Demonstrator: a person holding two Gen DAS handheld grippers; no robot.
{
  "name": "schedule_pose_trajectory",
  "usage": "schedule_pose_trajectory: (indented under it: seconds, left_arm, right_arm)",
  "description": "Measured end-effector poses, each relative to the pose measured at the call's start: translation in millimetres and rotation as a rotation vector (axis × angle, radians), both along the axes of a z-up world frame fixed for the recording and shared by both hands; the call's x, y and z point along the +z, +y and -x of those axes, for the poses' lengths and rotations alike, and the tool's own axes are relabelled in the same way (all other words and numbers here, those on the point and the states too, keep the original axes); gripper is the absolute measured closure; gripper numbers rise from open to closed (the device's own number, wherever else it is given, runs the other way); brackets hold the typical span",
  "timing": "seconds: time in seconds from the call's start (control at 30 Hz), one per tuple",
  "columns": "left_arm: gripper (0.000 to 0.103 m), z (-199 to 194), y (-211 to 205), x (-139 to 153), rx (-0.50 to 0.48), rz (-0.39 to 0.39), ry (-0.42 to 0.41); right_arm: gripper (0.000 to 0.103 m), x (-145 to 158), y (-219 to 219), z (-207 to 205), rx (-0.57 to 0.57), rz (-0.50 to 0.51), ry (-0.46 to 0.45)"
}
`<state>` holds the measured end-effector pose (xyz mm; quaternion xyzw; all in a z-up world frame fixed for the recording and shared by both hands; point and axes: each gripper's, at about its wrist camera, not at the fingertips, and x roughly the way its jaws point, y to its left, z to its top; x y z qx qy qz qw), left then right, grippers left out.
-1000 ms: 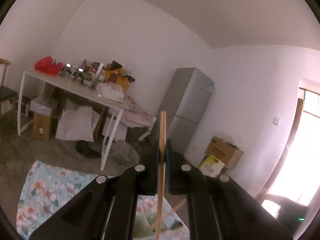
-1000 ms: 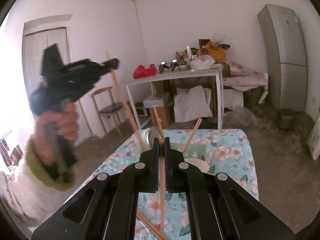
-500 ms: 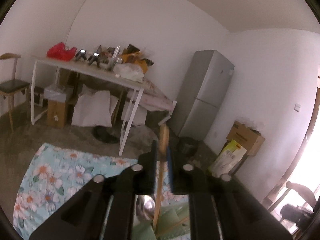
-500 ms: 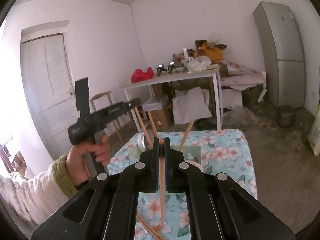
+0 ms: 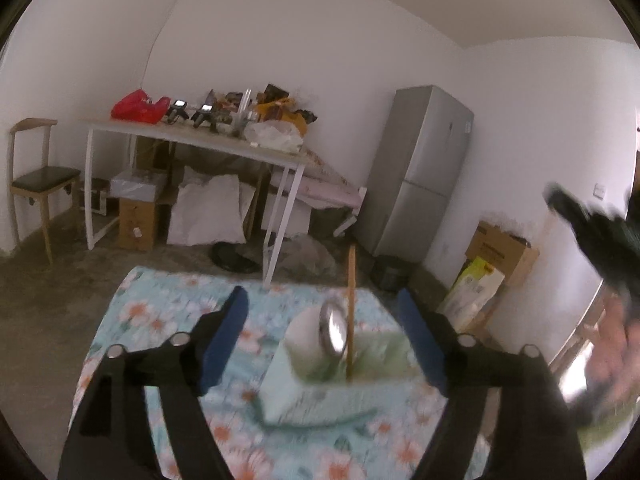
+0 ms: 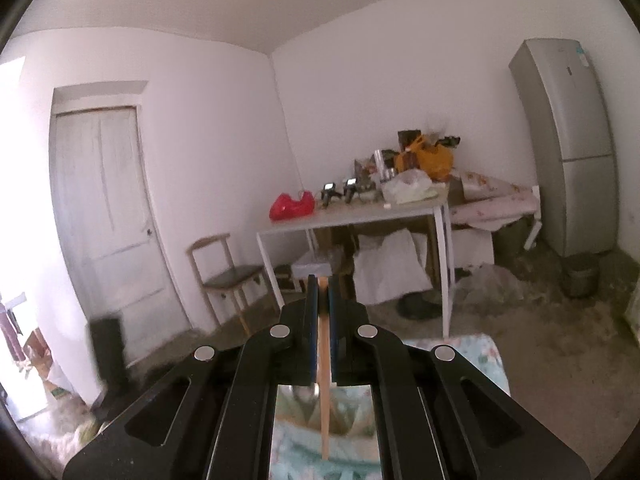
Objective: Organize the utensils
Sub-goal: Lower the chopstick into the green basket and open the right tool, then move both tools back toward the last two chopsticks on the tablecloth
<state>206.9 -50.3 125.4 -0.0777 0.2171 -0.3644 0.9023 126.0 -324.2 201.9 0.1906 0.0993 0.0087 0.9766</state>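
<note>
In the left wrist view my left gripper [image 5: 322, 300] has its jaws opening, wide apart, with nothing pressed between the blue pads. Beyond them a wooden chopstick [image 5: 351, 312] stands upright in a pale green holder [image 5: 304, 384] on the floral tablecloth [image 5: 160, 320], next to a white bowl [image 5: 304, 336] and a shiny metal piece [image 5: 334, 330]. The other gripper [image 5: 596, 236] shows blurred at the right edge, held by a hand. In the right wrist view my right gripper [image 6: 323, 286] is shut on a second wooden chopstick [image 6: 323, 384], which runs down between the fingers above the cloth [image 6: 488, 356].
Behind stands a white table [image 5: 192, 140] cluttered with a red bag [image 5: 138, 106] and other items, boxes and bags underneath. A wooden chair [image 5: 36, 180], a grey fridge [image 5: 420, 176] and cardboard boxes [image 5: 500, 252] line the walls. A white door [image 6: 108, 220] is at left.
My left gripper dropped toward the holder and opened, leaving its chopstick standing in the holder. My right gripper rose with its chopstick, so the table sank out of its view.
</note>
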Motion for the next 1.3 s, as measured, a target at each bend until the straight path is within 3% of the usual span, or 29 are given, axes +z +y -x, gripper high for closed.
schedule_pose_trajectory:
  seconds: [0.17,0.33,0.43,0.53,0.57,0.63,0.7,0.73,0.83,1.0,1.17,1.23,1.3]
  left_arm:
    - [0.016,28.9,28.5,-30.4,0.019,-0.056,0.048]
    - [0.011,47.8,47.6,-63.0,0.055,-0.081,0.115]
    - [0.010,56.2,53.1,-79.4,0.065,-0.090,0.159]
    - [0.010,62.3,56.3,-94.5,0.071,-0.094,0.207]
    - [0.010,65.0,54.8,-96.8,0.072,-0.095,0.215]
    - [0.010,69.3,54.3,-102.8,0.069,-0.101,0.226]
    - [0.009,72.8,53.8,-105.3,0.066,-0.106,0.220]
    - [0.009,72.1,53.0,-105.5,0.067,-0.111,0.216]
    - [0.009,72.1,51.6,-105.4,0.071,-0.123,0.208]
    - [0.009,69.8,52.2,-105.9,0.075,-0.144,0.197]
    - [0.009,67.6,50.5,-111.6,0.068,-0.194,0.208]
    - [0.009,66.3,49.4,-115.7,0.059,-0.205,0.224]
    - [0.009,64.6,47.7,-120.1,0.049,-0.212,0.248]
  right_arm:
    - [0.100,-0.4,-11.6,-33.3,-0.040,-0.003,0.002]
    - [0.100,-20.1,-9.4,-63.9,-0.067,0.010,0.050]
    - [0.100,-38.1,-4.6,-77.9,-0.080,0.023,0.091]
    - [0.098,-60.0,0.4,-94.2,-0.067,0.047,0.188]
    - [0.096,-63.3,1.2,-96.0,-0.066,0.052,0.210]
    - [0.073,-66.7,1.9,-96.6,-0.074,0.066,0.240]
    - [0.055,-62.1,-0.9,-87.9,-0.095,0.058,0.221]
    - [0.052,-56.9,-3.0,-82.2,-0.106,0.057,0.198]
    - [0.046,-38.2,-6.3,-66.3,-0.147,0.088,0.150]
    - [0.045,-7.0,-0.1,-17.8,-0.172,0.126,0.030]
    - [0.045,-0.9,24.6,29.5,-0.058,0.162,-0.025]
    - [0.045,-11.8,39.7,40.8,0.027,0.167,0.008]
    - [0.045,-30.0,49.6,41.5,0.128,0.102,0.069]
